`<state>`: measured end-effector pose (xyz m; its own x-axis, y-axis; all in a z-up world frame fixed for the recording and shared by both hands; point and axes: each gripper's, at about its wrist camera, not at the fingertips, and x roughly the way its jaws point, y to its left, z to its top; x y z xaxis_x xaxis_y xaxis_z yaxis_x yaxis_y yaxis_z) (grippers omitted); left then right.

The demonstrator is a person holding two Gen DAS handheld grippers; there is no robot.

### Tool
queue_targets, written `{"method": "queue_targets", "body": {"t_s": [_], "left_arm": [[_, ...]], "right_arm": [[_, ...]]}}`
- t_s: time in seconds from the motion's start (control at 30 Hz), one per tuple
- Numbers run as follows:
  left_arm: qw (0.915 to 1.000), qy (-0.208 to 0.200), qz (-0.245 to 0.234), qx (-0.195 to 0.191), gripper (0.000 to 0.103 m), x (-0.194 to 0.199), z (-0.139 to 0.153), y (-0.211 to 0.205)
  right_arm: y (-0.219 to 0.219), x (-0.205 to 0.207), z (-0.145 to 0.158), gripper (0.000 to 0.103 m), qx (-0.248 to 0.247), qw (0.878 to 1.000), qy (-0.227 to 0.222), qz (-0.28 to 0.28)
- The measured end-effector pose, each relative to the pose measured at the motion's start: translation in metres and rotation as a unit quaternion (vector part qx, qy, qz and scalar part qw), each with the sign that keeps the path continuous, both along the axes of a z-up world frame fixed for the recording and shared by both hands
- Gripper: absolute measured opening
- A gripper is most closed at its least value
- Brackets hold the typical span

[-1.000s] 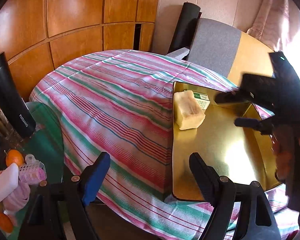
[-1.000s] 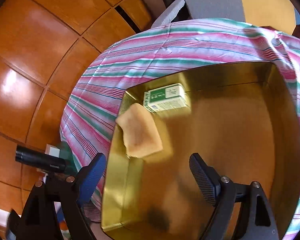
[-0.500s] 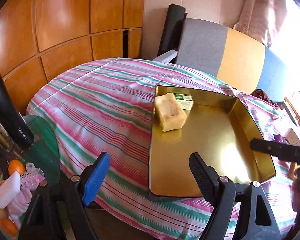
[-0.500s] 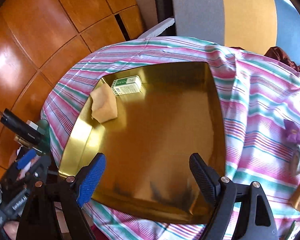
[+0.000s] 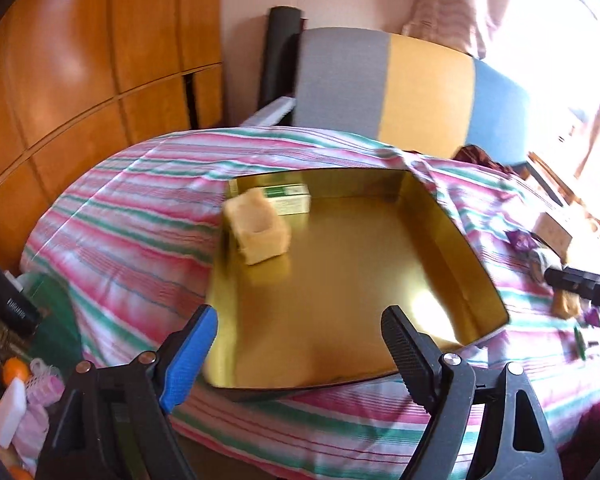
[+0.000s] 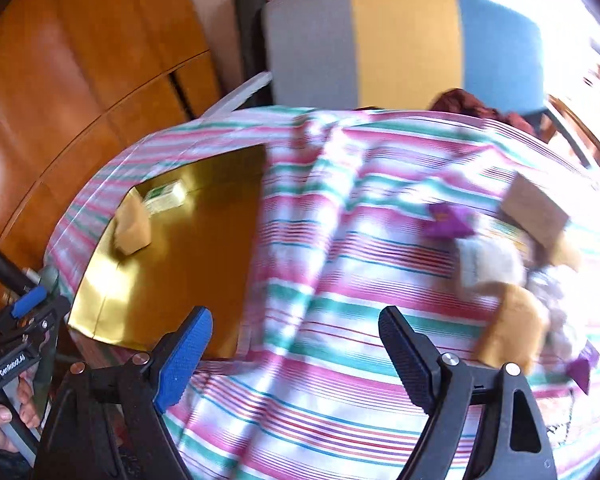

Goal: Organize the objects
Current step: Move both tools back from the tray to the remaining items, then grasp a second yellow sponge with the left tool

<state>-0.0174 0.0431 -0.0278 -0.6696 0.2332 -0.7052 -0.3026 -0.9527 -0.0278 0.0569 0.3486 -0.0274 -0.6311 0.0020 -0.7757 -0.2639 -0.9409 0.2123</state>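
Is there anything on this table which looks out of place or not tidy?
Yes. Several small items, among them purple wrappers and a tan block, lie scattered in a loose heap on the striped cloth, outside the gold tray. The cloth is also rumpled beside the tray.

Glossy gold metal tray point(image 5: 440, 240), striped cloth point(image 5: 140, 208)
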Motion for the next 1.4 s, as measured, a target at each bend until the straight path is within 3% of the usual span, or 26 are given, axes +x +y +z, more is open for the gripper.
{"method": "queue_targets", "body": {"t_s": [0.17,0.3,0.43,0.5,0.57,0.7,0.93,1.13,1.4], "left_arm": [[0.9986,0.006,-0.053,-0.003,0.085,0.006,0.004,0.034],[0.9940,0.008,-0.109,-0.006,0.085,0.013,0.005,0.069],[0.9861,-0.001,-0.166,-0.011,0.084,0.021,0.002,0.108],[0.9810,-0.011,-0.193,-0.014,0.084,0.025,-0.001,0.128],[0.9757,-0.020,-0.217,-0.017,0.084,0.029,-0.005,0.149],[0.9656,-0.039,-0.257,-0.018,0.083,0.036,-0.012,0.189],[0.9503,-0.084,-0.300,-0.006,0.085,0.039,-0.023,0.253],[0.9397,-0.085,-0.331,-0.019,0.087,0.046,-0.030,0.304],[0.9318,-0.082,-0.351,-0.039,0.095,0.052,-0.043,0.364]], "right_arm": [[0.082,0.056,0.009,0.087,-0.017,0.989,0.025,-0.145],[0.140,0.103,0.006,0.087,-0.047,0.964,0.043,-0.257],[0.173,0.138,-0.009,0.087,-0.080,0.940,0.059,-0.326],[0.184,0.153,-0.020,0.087,-0.125,0.924,0.076,-0.354],[0.192,0.163,-0.023,0.087,-0.162,0.910,0.107,-0.366],[0.196,0.172,-0.024,0.087,-0.183,0.898,0.128,-0.380],[0.199,0.171,-0.029,0.087,-0.214,0.895,0.139,-0.366],[0.199,0.172,-0.031,0.087,-0.225,0.892,0.150,-0.363],[0.203,0.177,-0.034,0.087,-0.244,0.881,0.169,-0.367]]}}
